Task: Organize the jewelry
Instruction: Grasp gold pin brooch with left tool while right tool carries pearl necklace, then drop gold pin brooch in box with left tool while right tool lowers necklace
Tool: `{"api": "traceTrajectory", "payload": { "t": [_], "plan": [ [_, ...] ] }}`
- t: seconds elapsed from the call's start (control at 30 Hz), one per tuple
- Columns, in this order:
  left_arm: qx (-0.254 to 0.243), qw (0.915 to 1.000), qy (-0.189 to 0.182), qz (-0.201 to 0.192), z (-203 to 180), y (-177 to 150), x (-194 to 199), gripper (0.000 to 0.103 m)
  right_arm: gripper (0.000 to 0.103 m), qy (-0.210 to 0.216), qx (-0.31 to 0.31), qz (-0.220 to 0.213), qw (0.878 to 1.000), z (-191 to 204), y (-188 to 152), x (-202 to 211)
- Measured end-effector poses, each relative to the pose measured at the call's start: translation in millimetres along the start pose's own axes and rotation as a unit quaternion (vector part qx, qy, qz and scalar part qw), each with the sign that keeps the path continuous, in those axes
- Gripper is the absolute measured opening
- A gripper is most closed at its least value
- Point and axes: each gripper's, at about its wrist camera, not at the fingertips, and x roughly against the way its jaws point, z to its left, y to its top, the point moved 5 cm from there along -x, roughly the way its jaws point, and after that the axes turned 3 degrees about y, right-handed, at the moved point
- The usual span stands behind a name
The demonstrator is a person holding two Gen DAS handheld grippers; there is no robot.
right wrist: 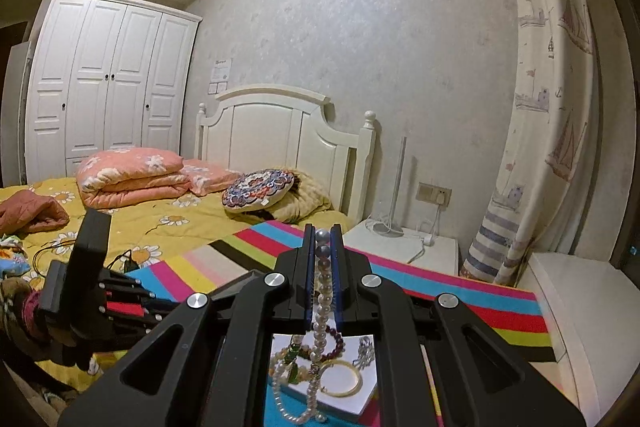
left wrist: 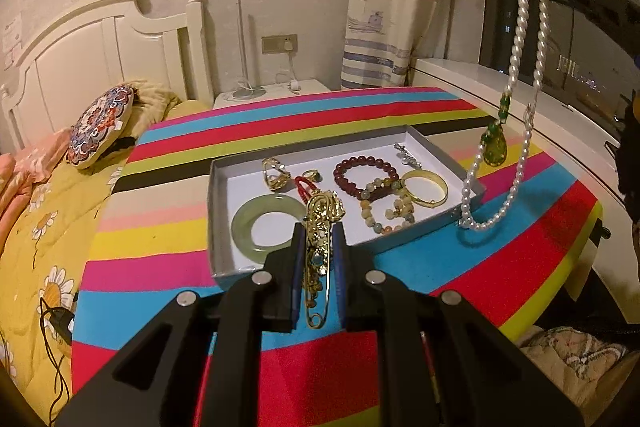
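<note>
In the left wrist view our left gripper has its jaws clenched on a gold brooch, a long safety-pin piece with dangling charms that runs down the middle of the frame between the blue pads. Its tip hangs over the near rim of the shallow white tray, just beside the jade bangle at lower left of the tray. Further in lie a gold ring, a red beaded piece, a dark red bead bracelet, a pale stone bracelet and a gold bangle toward the right wall, so the tray floor is crowded on the right and barest around the jade bangle. In the right wrist view our right gripper grips a pearl necklace between its jaws; the strand drops below them, and in the left view it hangs at upper right, its green pendant above the tray's right corner and its lowest loop reaching the striped surface just outside the tray. The surface shows bare stripes to the left and near side of the tray. Beyond its left edge lies the bed with a patterned cushion; a white nightstand stands behind, and the curtain hangs at upper centre.
</note>
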Motion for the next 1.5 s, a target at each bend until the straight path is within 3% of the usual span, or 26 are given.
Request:
{"api": "traceTrajectory", "payload": {
  "t": [0.33, 0.9, 1.27, 1.43, 1.47, 1.5],
  "plan": [
    [-0.008, 0.9997, -0.020, 0.014, -13, 11, -30, 0.013, 0.007, -0.011, 0.002, 0.007, 1.000, -13, 6, -29],
    [-0.005, 0.9988, -0.022, 0.043, -21, 19, -94, 0.013, 0.007, -0.019, 0.004, 0.038, 0.999, -27, 8, -101],
    [0.034, 0.9968, -0.036, 0.063, -18, 19, -130, 0.013, 0.007, 0.018, 0.016, 0.054, 0.998, 1, 7, -155],
    [0.043, 0.9954, -0.046, 0.073, -17, 19, -138, 0.013, 0.007, 0.038, 0.021, 0.080, 0.996, 6, -14, -169],
    [0.050, 0.9947, -0.049, 0.075, -15, 19, -139, 0.016, 0.007, 0.040, 0.023, 0.092, 0.995, 6, -22, -171],
    [0.056, 0.9939, -0.050, 0.081, -13, 17, -140, 0.028, 0.007, 0.045, 0.025, 0.111, 0.993, 5, -34, -174]
  ]
}}
